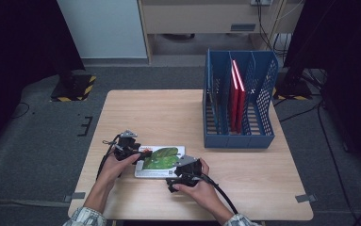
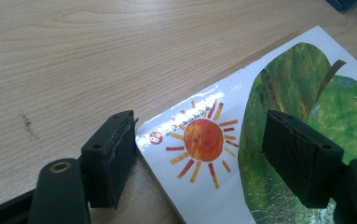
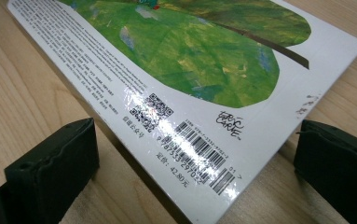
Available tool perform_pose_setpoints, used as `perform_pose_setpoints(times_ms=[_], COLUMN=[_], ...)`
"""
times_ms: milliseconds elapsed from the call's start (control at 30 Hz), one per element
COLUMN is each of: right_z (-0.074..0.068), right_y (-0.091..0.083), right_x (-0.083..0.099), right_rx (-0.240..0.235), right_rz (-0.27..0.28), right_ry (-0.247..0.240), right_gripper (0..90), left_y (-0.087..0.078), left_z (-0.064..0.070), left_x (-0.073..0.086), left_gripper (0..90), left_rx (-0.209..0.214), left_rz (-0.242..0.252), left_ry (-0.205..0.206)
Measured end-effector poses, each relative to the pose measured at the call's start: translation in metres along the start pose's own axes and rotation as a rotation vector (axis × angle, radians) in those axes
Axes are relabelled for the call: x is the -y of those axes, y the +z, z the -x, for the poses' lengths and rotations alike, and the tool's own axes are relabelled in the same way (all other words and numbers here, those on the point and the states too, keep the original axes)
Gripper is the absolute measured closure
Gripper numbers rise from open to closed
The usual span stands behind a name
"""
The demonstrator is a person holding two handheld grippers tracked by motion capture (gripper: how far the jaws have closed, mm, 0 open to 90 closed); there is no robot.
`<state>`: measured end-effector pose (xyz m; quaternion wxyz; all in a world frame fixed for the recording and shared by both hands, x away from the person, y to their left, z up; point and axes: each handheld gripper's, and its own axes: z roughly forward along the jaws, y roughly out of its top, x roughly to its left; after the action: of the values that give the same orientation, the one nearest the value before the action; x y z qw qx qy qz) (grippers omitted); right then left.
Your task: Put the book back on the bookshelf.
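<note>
The right tool sits closest to the person, at the near right corner of the book. Its two black jaws are spread wide, one on each side of that corner, and they do not pinch anything yet. In the right gripper view, the book corner pokes in between the jaws, with a barcode and small print on it.

The left tool is at the left end of the book. Its jaws are spread wide too. In the left gripper view one jaw is down on the wood just off the book edge, and the other is over the green leaf picture. A little orange sun is painted between them.

The book lies flat on the tabletop, near the front edge. It looks thin and flat, with a hard, stiff cover, so it should not flop when lifted. It is probably light. The cover is shiny and smooth, so it may slip. A good place to grab is the edge or a corner, with one jaw going under and one on top. Since it lies flat on the wood, getting a jaw under it looks tricky.

The tabletop is pale wood with soft lines in it.

Farther back on the right stands a blue file holder with holes in its sides. Red books stand upright inside one slot.
</note>
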<state>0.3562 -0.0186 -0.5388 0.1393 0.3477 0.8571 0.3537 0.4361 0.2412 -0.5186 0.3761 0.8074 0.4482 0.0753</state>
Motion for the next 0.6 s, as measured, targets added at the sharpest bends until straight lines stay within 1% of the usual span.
perform_pose_setpoints(times_ms=[133,333,400,500,533,567,600], right_z=[-0.0001,-0.0003,-0.0015,-0.0022,-0.0023,-0.0017,-0.0017], right_y=[0.0002,0.0008,0.0011,0.0014,0.0013,0.0014,0.0016], right_x=[-0.0002,-0.0005,-0.0008,-0.0012,-0.0012,-0.0011,-0.0010], right_rx=[0.001,0.004,0.005,0.008,0.008,0.004,0.005], right_rz=[0.000,0.003,0.003,0.002,0.000,0.002,0.005], right_ry=[0.002,0.003,0.007,0.009,0.009,0.005,0.006], right_gripper=[0.1,0.2,0.1,0.1,0.1,0.2,0.2], left_y=[-0.0032,-0.0013,-0.0042,-0.0069,-0.0070,-0.0065,-0.0059], left_z=[0.0011,0.0013,0.0020,0.0048,0.0045,0.0046,0.0052], left_x=[-0.0022,-0.0017,-0.0043,-0.0069,-0.0068,-0.0065,-0.0062], left_gripper=[25.7,26.3,26.2,26.1,26.9,29.5,28.2], left_rx=[0.001,-0.004,0.010,-0.001,0.018,0.033,0.021], left_rz=[0.013,-0.003,0.023,0.032,0.032,0.036,0.027], left_ry=[-0.005,0.003,-0.009,0.005,0.001,-0.007,0.002])
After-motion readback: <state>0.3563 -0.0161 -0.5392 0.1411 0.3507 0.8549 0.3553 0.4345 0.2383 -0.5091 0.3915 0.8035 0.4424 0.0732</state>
